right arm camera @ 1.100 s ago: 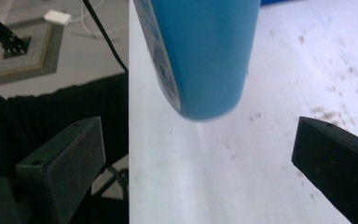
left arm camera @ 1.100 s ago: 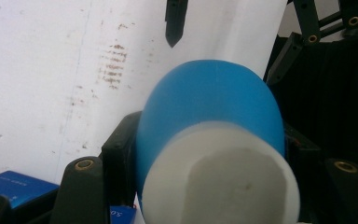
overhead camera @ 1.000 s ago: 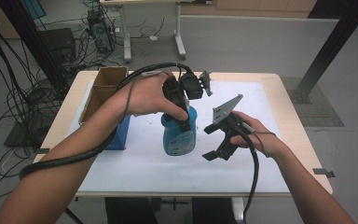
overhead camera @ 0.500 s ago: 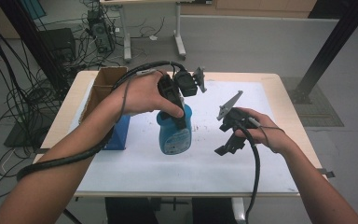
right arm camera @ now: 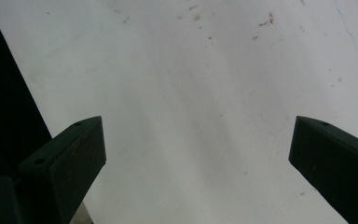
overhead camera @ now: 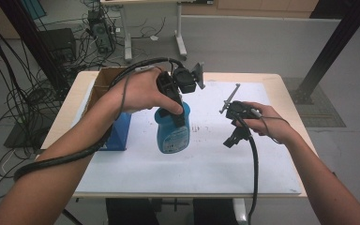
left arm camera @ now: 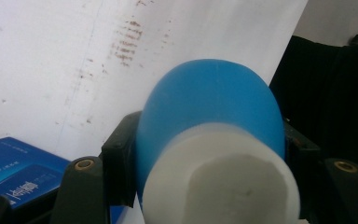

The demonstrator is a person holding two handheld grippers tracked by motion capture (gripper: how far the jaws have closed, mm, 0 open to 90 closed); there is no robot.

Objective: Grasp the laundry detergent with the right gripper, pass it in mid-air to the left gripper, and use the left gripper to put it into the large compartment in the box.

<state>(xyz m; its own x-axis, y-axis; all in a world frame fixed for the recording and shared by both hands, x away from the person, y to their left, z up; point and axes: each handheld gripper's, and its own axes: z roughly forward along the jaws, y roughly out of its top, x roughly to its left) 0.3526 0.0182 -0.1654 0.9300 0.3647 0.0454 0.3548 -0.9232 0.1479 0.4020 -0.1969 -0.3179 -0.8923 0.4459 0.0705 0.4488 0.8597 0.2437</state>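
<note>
Since a second ago the right hand-held gripper (overhead camera: 233, 138) has drawn away from the blue bottle (overhead camera: 172, 131) toward the right side of the surface (overhead camera: 136, 173), so that bare white sheet now lies between the two, while the left hand-held gripper (overhead camera: 180, 123) has kept its grip on the bottle at about the same place. Seen from the high view, the bottle stands upright near the middle of the white sheet, its label facing the person, and the left hand-held gripper comes down on it from above and behind, clamped around the upper part. From the left gripper view the two black jaws press against either side of the blue body just below the white cap (left arm camera: 223, 182), which sits close to the lens. A blue box (overhead camera: 118, 133) lies just to the left of the bottle, with an open cardboard box (overhead camera: 102, 84) behind it at the surface's far left corner. The right hand-held gripper (right arm camera: 196, 163) is released, its jaws spread wide with nothing between them, hanging over the faintly stained white sheet and well apart from the bottle.
</note>
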